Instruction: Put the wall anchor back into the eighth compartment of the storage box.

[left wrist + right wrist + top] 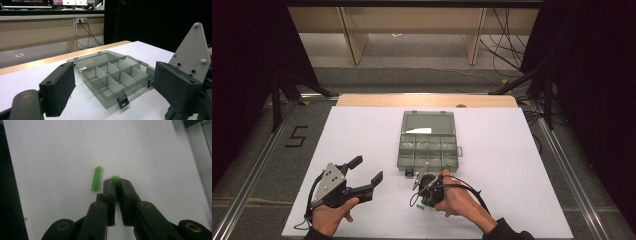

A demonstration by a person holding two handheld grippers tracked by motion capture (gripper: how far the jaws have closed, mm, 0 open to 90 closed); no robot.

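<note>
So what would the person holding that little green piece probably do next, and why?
Probably lift the right hand-held gripper and carry its green piece to the open compartment box. Its jaws are already shut on the piece, the box lies lid-open just ahead, and a second green piece waits on the white table.

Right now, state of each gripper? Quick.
Left gripper: open, holding nothing.
Right gripper: closed on a small green plastic piece; a second green plastic piece lies on the white table.
</note>
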